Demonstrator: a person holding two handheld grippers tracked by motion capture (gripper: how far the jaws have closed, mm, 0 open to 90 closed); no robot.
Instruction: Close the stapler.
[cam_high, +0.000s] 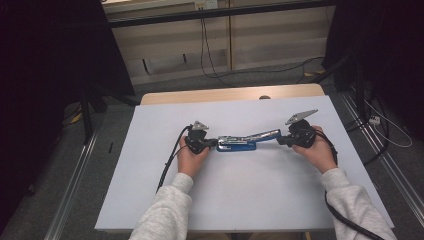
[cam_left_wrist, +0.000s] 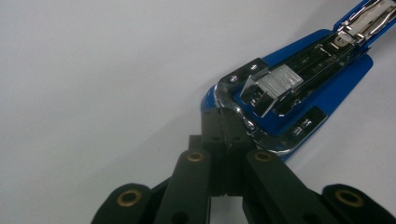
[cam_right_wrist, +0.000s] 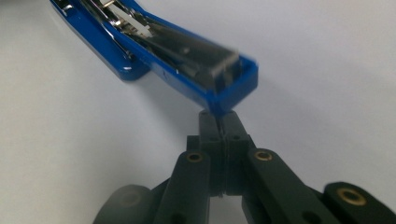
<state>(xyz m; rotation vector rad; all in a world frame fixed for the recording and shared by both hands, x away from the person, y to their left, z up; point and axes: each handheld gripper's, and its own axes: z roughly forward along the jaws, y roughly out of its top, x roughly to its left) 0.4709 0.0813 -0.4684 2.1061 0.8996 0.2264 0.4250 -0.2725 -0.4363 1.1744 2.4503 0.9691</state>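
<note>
A blue stapler lies swung open in the middle of the white table (cam_high: 240, 200). Its base (cam_high: 237, 146) rests flat, and its top arm (cam_high: 262, 134) slopes up toward the right. My left gripper (cam_high: 214, 143) is shut on the hinge end of the base, its tips (cam_left_wrist: 223, 123) nipping the chrome rim (cam_left_wrist: 243, 122). A block of staples (cam_left_wrist: 280, 81) sits in the open channel. My right gripper (cam_high: 281, 139) is shut on the raised tip of the blue top arm (cam_right_wrist: 219, 93), jaws (cam_right_wrist: 219, 122) pressed together at its corner. The arm hangs above the table and casts a shadow.
A wooden desk edge (cam_high: 230, 94) runs behind the white table. Cables (cam_high: 205, 45) trail over the floor beyond. Dark stands rise at the left (cam_high: 87, 110) and the right (cam_high: 360, 85). Floor rails (cam_high: 75, 190) run along both sides of the table.
</note>
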